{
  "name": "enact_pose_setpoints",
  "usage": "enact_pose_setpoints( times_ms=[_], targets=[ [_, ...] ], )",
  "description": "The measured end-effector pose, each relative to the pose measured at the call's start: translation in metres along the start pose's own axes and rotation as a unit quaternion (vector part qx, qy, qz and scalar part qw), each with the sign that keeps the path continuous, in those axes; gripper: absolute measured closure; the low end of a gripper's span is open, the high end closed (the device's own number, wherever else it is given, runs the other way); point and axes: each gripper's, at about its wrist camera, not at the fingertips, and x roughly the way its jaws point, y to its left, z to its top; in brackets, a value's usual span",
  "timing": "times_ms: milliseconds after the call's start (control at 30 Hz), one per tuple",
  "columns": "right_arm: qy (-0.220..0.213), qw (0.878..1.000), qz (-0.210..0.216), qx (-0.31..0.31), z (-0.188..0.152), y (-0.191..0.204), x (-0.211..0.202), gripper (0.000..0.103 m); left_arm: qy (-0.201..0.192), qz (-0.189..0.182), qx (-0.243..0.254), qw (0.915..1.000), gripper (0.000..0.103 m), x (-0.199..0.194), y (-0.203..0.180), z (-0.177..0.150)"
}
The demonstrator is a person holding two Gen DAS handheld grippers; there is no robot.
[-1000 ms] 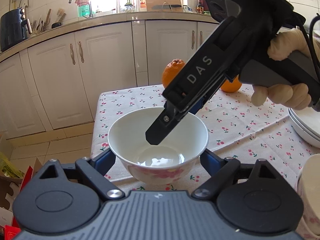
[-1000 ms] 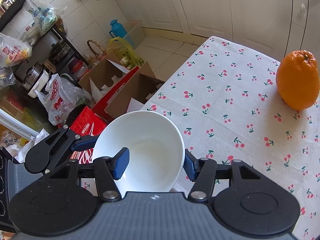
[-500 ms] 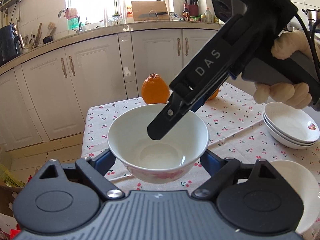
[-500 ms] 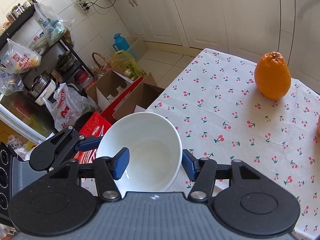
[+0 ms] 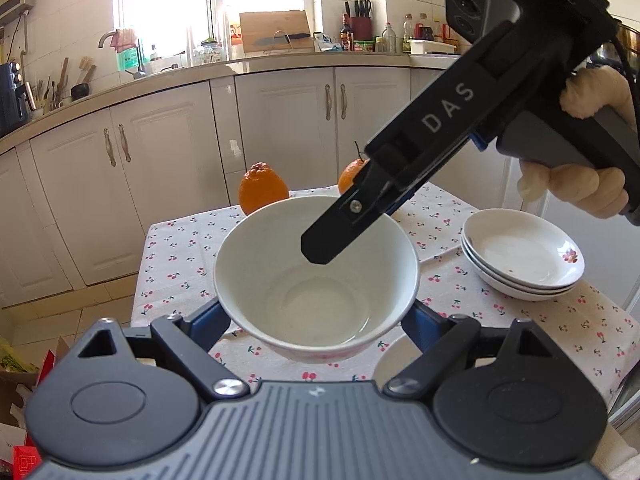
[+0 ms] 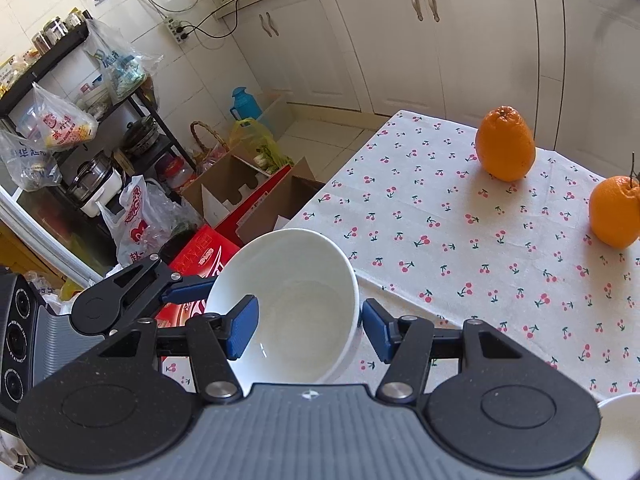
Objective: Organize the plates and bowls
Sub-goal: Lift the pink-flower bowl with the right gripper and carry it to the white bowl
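A white bowl with a pink flower pattern outside is held in the air above the cherry-print table. My left gripper is shut on the bowl, one blue pad on each side of its outer wall. My right gripper straddles the bowl's wall, left pad inside, right pad outside with a small gap showing; its grip is unclear. In the left wrist view one right finger reaches down into the bowl. A stack of three shallow white plates sits at the right.
Two oranges stand at the table's far end. Another white dish lies at the near right, under the held bowl in the left wrist view. Boxes and bags crowd the floor left of the table.
Both grippers and the bowl have risen and swung right over the table. The plate stack and second orange have come into view.
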Motion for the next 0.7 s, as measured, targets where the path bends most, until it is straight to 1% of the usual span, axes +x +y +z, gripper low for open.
enact_pose_setpoints(
  times_ms=[267,500,700],
  targets=[
    [-0.011,1.0,0.005,-0.003,-0.029,0.004,-0.029,0.039,0.002,-0.011,0.007,0.9999,0.012,-0.019,-0.027,-0.004],
    [-0.01,1.0,0.005,0.004,-0.056,0.002,-0.039,0.039,0.009,-0.022,0.014,0.9996,0.012,-0.027,-0.045,-0.01],
    [-0.001,1.0,0.0,0.01,-0.078,0.001,-0.039,0.038,0.017,-0.034,0.017,0.9991,0.012,-0.029,-0.057,-0.017]
  ],
)
